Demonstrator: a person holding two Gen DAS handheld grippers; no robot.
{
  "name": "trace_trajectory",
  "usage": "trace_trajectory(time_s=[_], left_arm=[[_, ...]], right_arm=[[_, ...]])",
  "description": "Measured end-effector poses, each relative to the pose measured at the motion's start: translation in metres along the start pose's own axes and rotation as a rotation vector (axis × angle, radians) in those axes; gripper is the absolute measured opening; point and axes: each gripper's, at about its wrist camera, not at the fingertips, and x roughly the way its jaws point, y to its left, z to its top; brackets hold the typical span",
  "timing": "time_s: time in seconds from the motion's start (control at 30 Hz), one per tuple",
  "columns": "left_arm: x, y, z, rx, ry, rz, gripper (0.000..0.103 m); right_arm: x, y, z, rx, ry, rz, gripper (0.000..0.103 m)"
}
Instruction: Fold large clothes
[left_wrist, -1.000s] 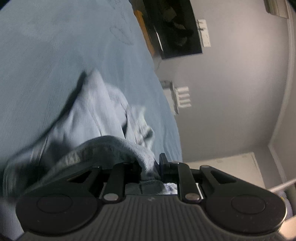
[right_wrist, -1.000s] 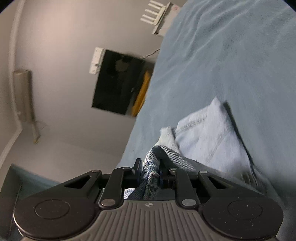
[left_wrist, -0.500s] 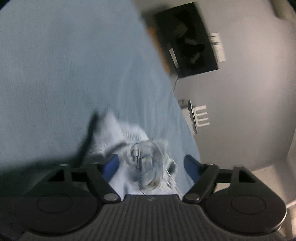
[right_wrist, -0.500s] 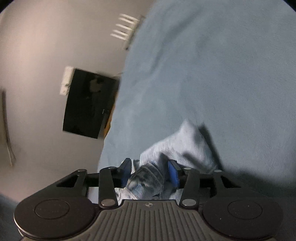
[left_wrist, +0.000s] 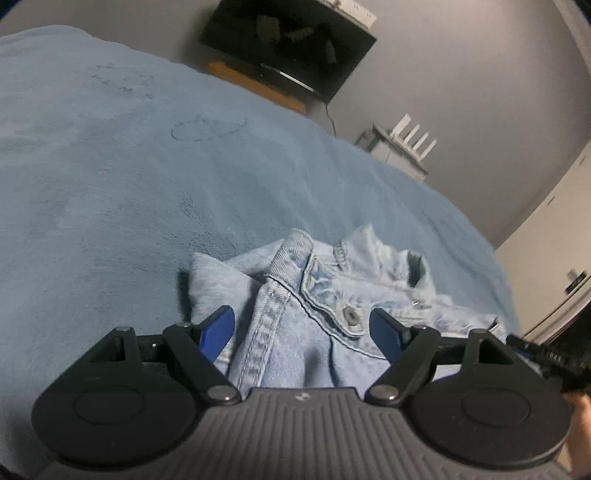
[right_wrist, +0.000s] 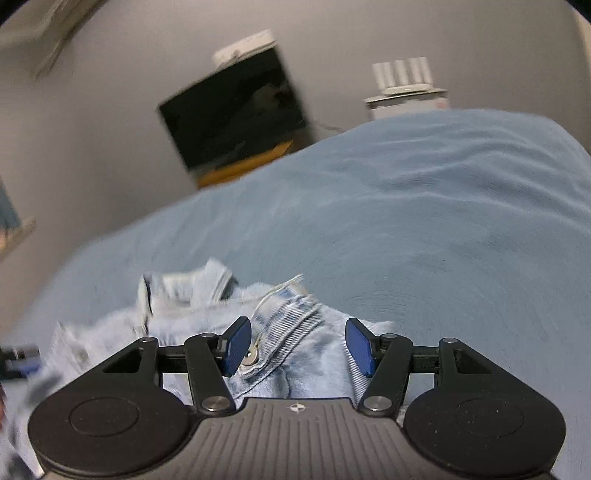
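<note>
Both hand-held grippers – left (left_wrist: 301, 328), right (right_wrist: 297, 345) – open, just released; light-blue denim jacket (left_wrist: 332, 302) bunched on blue bed blanket (left_wrist: 129, 184) – folding unfinished.

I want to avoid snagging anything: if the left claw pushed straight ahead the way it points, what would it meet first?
Most likely the denim jacket, lying on the blue blanket directly between the open left claw pads; depth is hard to judge.

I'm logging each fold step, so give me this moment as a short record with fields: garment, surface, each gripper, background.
garment: light denim jacket, bunched, metal button showing
surface: blue blanket, jacket lying on it
left gripper: open, jaws just opened, denim between them but not pinched
right gripper: open, jaws just opened, over denim near a button
background: dark screen on a grey wall
</note>
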Motion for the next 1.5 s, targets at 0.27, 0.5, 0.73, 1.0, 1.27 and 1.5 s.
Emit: trace_trajectory(time_s=[0.27, 0.5, 0.73, 1.0, 1.27, 1.5], left_arm=[[0.027, -0.007, -0.002, 0.187, 0.088, 0.041, 0.011], [0.021, 0.014, -0.020, 0.165, 0.009, 0.058, 0.007], [0.027, 0.018, -0.025, 0.077, 0.010, 0.092, 0.017], [-0.057, -0.039, -0.072, 0.188, -0.148, 0.184, 0.064], [-0.052, -0.102, -0.161, 0.397, -0.050, 0.240, 0.065], [-0.073, -0.074, -0.169, 0.302, -0.047, 0.224, 0.047]], right_arm=[[0.041, 0.026, 0.001, -0.154, 0.102, -0.024, 0.036], [0.020, 0.005, 0.002, -0.029, -0.073, -0.009, 0.018], [0.045, 0.028, -0.019, -0.125, 0.006, -0.226, 0.044], [-0.073, 0.041, -0.072, -0.158, -0.190, -0.208, 0.070], [-0.084, 0.106, -0.166, -0.530, -0.190, -0.204, 0.065], [-0.098, 0.069, -0.170, -0.215, -0.095, -0.169, 0.073]])
